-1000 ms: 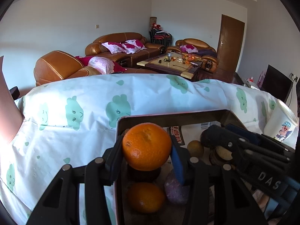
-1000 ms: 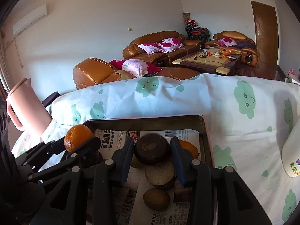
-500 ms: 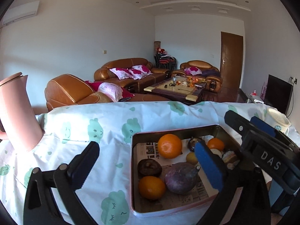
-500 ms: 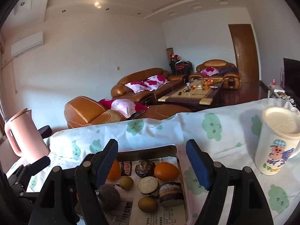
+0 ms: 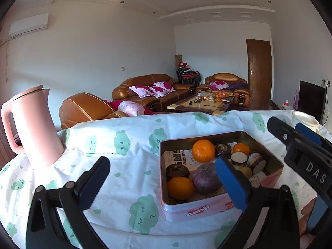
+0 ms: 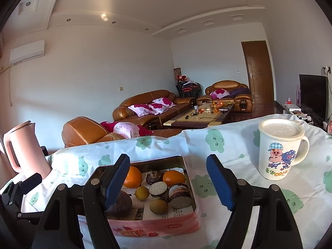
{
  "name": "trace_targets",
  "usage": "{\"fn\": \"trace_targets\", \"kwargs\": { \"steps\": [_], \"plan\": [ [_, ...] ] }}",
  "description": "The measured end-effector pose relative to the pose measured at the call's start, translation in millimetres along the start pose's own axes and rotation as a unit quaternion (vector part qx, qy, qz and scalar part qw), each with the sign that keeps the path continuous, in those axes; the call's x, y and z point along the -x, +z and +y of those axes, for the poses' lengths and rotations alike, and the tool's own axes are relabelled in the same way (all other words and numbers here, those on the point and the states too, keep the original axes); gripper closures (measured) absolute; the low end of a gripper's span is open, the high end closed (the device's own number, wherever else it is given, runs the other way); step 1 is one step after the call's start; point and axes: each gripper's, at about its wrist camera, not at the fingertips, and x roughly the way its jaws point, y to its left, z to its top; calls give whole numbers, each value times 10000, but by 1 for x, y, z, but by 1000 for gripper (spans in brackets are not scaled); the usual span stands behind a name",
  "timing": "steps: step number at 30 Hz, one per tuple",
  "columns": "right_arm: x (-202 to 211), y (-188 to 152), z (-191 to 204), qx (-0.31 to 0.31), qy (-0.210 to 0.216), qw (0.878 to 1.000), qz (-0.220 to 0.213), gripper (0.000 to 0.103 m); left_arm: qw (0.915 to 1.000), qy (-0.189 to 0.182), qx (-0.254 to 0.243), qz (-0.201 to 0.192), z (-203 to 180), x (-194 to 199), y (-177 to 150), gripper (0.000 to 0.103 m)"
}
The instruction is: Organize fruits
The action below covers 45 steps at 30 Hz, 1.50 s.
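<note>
A pink-and-white tin box [image 5: 276, 159] lined with newspaper holds several fruits: oranges [image 5: 203, 151], a purple round fruit [image 5: 206, 177], dark brown fruits [image 5: 177, 171] and cut pieces [image 5: 238, 158]. The tin also shows in the right wrist view [image 6: 153, 226], with an orange [image 6: 132, 177] and small yellow-green fruits [image 6: 158, 206]. My left gripper [image 5: 161, 179] is open and empty, pulled back above the table's near edge, left of the tin. My right gripper [image 6: 168, 179] is open and empty, raised behind the tin. It also shows at the right of the left wrist view [image 5: 298, 145].
A pink kettle [image 5: 33, 126] stands at the table's left. A white lidded mug with a cartoon pig [image 6: 280, 149] stands to the right of the tin. The table wears a white cloth with green clouds [image 5: 124, 145]. Sofas and a coffee table lie beyond.
A second ago the left gripper held an orange and the right a dark brown fruit over the tin. Both opened, left the fruits in the tin, and drew back and up.
</note>
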Motion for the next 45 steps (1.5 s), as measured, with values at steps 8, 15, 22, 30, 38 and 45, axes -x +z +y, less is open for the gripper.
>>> {"fn": "trace_targets", "kwargs": {
  "steps": [8, 15, 22, 30, 38, 45],
  "plan": [
    [11, -2, 3, 74, -114, 9997, -204, 25, 9999, 40, 34, -143, 3, 6, -2, 0],
    [12, -2, 1, 50, -149, 9997, -212, 25, 9998, 92, 93, -128, 4, 7, -3, 0],
    [12, -2, 1, 68, -139, 9996, -222, 25, 9998, 95, 103, -111, 6, 6, -3, 0],
    [13, -2, 0, 30, -153, 9996, -217, 25, 9998, 98, 113, -112, 6, 6, -3, 0],
    [13, -2, 0, 29, -153, 9997, -213, 25, 9998, 125, 122, -96, 7, 6, -4, 0],
    [14, -2, -2, -5, -176, 9996, -202, 25, 9996, 241, 132, -50, 7, 6, -8, 0]
  ]
}}
